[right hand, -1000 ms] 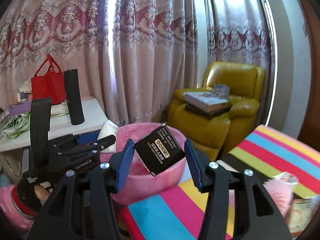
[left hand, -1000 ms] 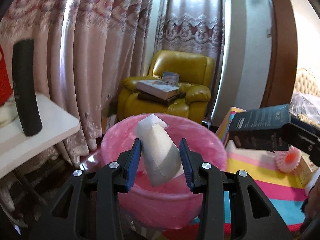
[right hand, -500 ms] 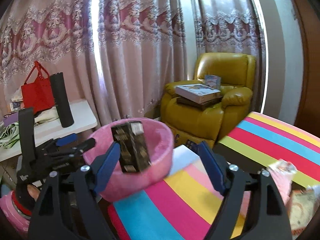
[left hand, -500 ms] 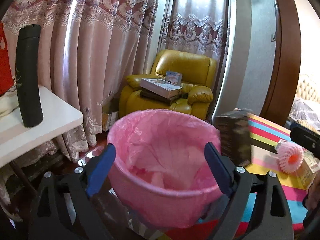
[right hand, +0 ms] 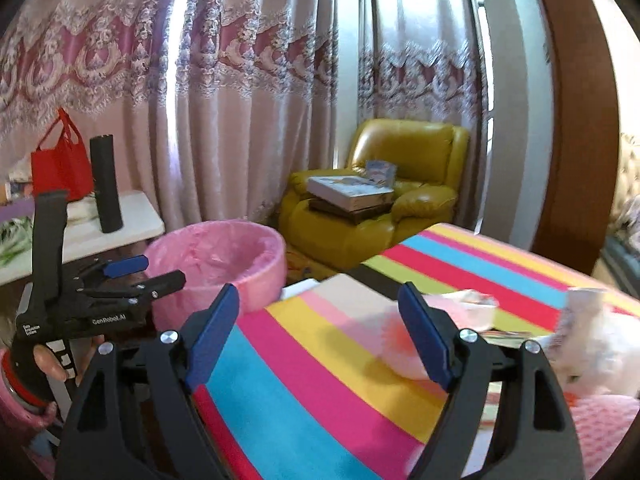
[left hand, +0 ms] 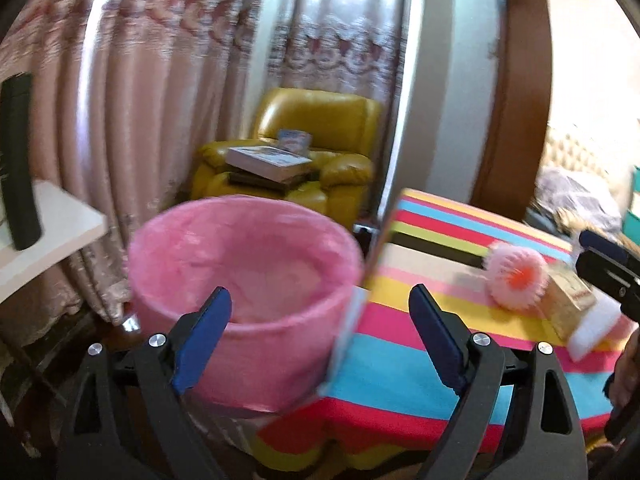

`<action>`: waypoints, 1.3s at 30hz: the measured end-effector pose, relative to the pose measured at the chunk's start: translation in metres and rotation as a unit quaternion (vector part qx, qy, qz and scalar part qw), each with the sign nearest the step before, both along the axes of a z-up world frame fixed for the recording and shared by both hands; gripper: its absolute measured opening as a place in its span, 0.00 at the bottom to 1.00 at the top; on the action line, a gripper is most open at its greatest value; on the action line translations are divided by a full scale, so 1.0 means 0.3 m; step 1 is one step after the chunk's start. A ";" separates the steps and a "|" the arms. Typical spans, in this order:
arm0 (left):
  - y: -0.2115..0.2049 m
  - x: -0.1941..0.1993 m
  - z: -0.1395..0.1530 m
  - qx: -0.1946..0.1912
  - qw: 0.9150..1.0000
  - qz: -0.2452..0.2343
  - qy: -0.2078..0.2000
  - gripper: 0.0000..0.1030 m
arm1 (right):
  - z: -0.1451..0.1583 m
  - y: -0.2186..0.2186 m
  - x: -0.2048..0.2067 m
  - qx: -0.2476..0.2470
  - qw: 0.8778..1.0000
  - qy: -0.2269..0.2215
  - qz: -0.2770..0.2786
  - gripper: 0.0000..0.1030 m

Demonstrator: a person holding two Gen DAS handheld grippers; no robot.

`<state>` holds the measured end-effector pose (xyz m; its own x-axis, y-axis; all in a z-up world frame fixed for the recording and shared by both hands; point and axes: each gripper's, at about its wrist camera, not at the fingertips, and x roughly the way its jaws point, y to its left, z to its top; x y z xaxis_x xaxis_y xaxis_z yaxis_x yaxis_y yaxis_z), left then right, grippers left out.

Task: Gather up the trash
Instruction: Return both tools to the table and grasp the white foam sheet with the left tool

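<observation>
A pink-lined trash bin [left hand: 244, 280] stands beside the striped table; it also shows in the right wrist view [right hand: 218, 258]. My left gripper [left hand: 320, 336] is open and empty, over the bin's right rim and the table corner; it also shows in the right wrist view [right hand: 120, 276]. My right gripper [right hand: 320, 332] is open and empty above the striped tablecloth [right hand: 320, 380]. A pink spiky ball [left hand: 516, 278], a tan carton [left hand: 568, 304] and a white piece [left hand: 592, 326] lie on the table. Crumpled white wrappers [right hand: 592, 340] lie at the right.
A white side table [right hand: 120, 228] at the left carries a black cylinder [right hand: 105, 184] and a red bag [right hand: 60, 168]. A yellow armchair [right hand: 380, 200] with books stands behind the bin, before pink curtains. A wooden door frame [right hand: 580, 140] rises at the right.
Both grippers opened and let go: the pale carton and the black box dropped into the bin. Both grippers have since swung right, toward the striped table.
</observation>
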<state>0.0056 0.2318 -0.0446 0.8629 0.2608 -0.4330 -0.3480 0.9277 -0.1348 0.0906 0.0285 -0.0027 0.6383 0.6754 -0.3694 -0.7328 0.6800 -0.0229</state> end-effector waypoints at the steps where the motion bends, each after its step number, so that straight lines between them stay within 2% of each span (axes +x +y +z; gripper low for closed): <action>1: -0.037 0.020 -0.005 0.001 1.000 -0.014 0.006 0.81 | 0.002 -0.036 -0.008 -0.003 1.000 -0.007 -0.010 0.77; 8: -0.227 0.076 -0.039 0.010 0.996 -0.086 0.028 0.81 | -0.015 -0.278 -0.019 -0.002 0.996 -0.004 -0.086 0.78; 18: -0.478 0.128 -0.079 0.058 0.982 -0.175 0.047 0.81 | -0.060 -0.590 -0.018 0.028 0.980 0.017 -0.197 0.79; 24: -0.598 0.156 -0.073 0.107 0.968 -0.222 0.046 0.82 | -0.066 -0.671 -0.012 0.018 0.972 0.004 -0.235 0.80; 28: -0.658 0.182 -0.071 0.105 0.960 -0.259 0.034 0.82 | -0.092 -0.710 -0.011 0.014 0.967 0.013 -0.254 0.80; 31: -0.690 0.219 -0.086 0.095 0.953 -0.283 0.039 0.82 | -0.104 -0.727 -0.010 0.017 0.965 0.019 -0.260 0.80; 34: -0.742 0.254 -0.093 0.101 0.947 -0.303 0.040 0.82 | -0.116 -0.735 -0.024 0.014 0.965 0.016 -0.262 0.80; 39: -0.795 0.323 -0.099 0.092 0.941 -0.321 0.048 0.82 | -0.123 -0.759 -0.024 0.022 0.961 0.023 -0.274 0.80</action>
<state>0.1025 -0.0069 -0.0743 0.8273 -0.2234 -0.5155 0.2903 0.9555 0.0517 0.0834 -0.1991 -0.0395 0.8858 0.2583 -0.3855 -0.2643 0.9637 0.0385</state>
